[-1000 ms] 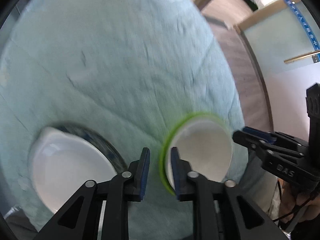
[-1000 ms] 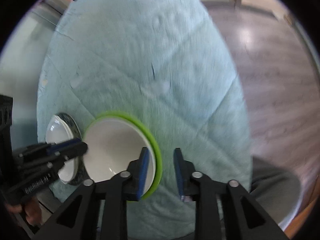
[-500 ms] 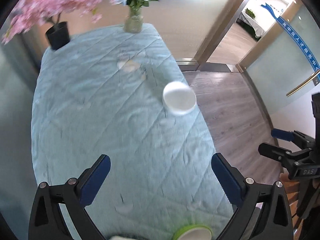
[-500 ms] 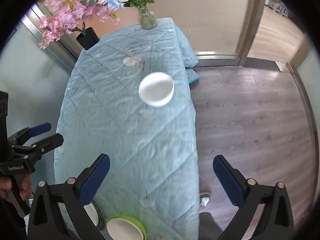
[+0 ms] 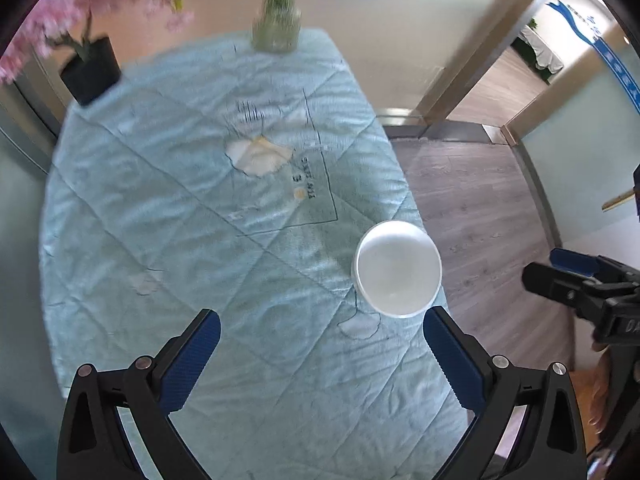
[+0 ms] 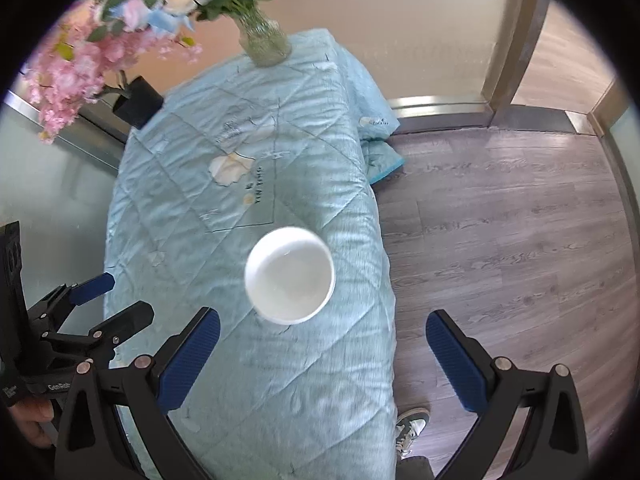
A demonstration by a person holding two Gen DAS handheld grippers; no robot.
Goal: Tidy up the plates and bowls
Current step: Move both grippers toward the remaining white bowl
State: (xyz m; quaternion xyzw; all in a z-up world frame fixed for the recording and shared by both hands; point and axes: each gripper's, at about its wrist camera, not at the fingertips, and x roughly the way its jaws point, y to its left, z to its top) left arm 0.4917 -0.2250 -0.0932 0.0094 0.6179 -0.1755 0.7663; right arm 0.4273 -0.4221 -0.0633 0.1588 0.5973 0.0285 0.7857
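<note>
Lying upright near the right edge of the quilted table cover (image 5: 168, 216), the white bowl (image 6: 289, 275) sits just ahead of the empty, wide-open right gripper (image 6: 323, 356), while the equally wide, empty left gripper (image 5: 320, 354) has it beyond its right finger.

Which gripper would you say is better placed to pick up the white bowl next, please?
Probably the right gripper: the white bowl lies almost centred ahead of its open jaws. For the left gripper the bowl sits off by one jaw, near the cloth's edge.
</note>
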